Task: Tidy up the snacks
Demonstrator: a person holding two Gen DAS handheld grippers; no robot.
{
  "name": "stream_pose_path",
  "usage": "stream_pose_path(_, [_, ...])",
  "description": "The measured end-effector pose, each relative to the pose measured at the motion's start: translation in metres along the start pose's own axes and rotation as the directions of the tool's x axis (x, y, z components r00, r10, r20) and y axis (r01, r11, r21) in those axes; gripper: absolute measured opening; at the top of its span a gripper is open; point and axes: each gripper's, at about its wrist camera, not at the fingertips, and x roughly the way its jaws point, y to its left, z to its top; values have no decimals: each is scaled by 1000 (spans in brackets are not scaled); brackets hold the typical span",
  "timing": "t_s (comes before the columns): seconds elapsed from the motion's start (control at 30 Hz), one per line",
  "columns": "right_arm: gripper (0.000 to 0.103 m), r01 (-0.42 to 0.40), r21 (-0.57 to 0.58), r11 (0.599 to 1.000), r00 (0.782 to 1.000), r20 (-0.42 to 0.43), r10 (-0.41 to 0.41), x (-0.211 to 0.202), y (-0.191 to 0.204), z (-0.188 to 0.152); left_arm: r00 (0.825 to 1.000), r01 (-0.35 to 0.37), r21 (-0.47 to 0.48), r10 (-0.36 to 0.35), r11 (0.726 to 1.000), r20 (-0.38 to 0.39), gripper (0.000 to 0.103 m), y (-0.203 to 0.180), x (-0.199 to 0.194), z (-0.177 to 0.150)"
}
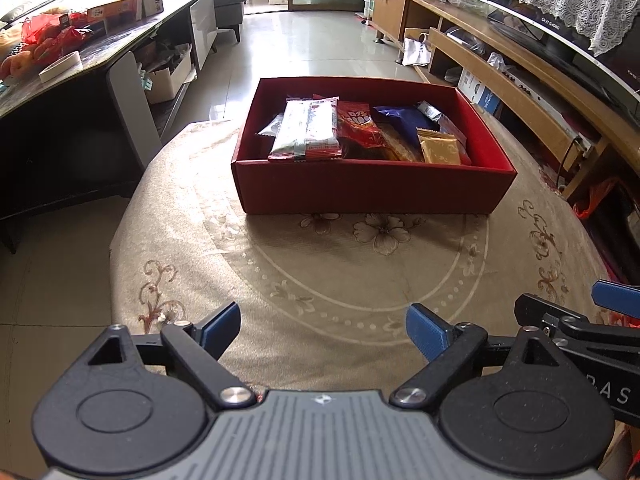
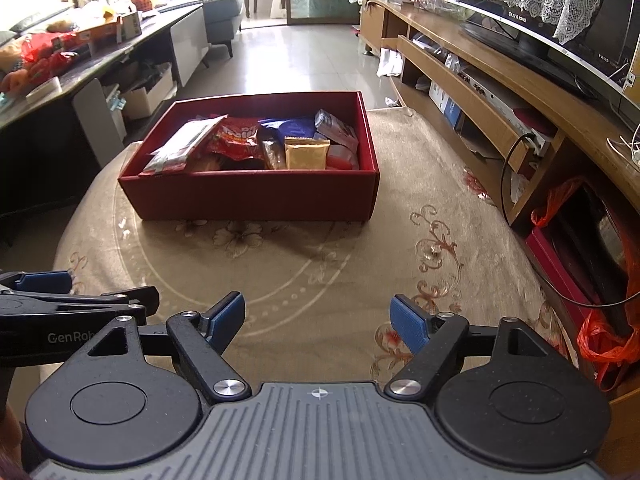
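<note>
Across the whole foreground spreads the round table (image 1: 320, 272), draped in a beige cloth with a floral pattern, and nothing lies loose on the part of it we can see. Toward its far side stands the red box (image 1: 372, 192), open-topped, its near wall facing us. Inside it the snacks are packed close together: a long white-and-red packet (image 1: 306, 128) at the left, a red bag (image 1: 360, 128) touching it, a dark blue bag (image 1: 404, 120) farther back, and a small gold sachet (image 1: 438, 150) near the front at the right, leaning upright against its neighbours.

Nearest us are our two tools. Our left gripper (image 1: 322, 330) hangs over the near edge of the table with its jaws wide apart and nothing between them. Our right gripper (image 2: 318, 320) hangs just beside it, jaws equally wide and likewise empty; from the right wrist view the box (image 2: 256, 196) sits ahead and a little to the left.

We judge the collecting largely done, since every snack in view is already inside, though the table's edges lie partly out of sight. What remains looks like tidying. To do that well we should come in from above rather than over the near wall, so the light cardboard is not shoved across the cloth. We should pinch a packet by its sealed end, not its middle, to avoid crushing the contents, and steady the box with the other tool if it starts to slide.
</note>
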Motion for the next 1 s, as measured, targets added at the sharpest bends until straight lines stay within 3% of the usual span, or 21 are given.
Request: stream_pose_path(1.0, [85,-7,-26,1000,1000,-4,7,-4,3,-7,998,-55,27,54,998,41,87,-1,-15,-15])
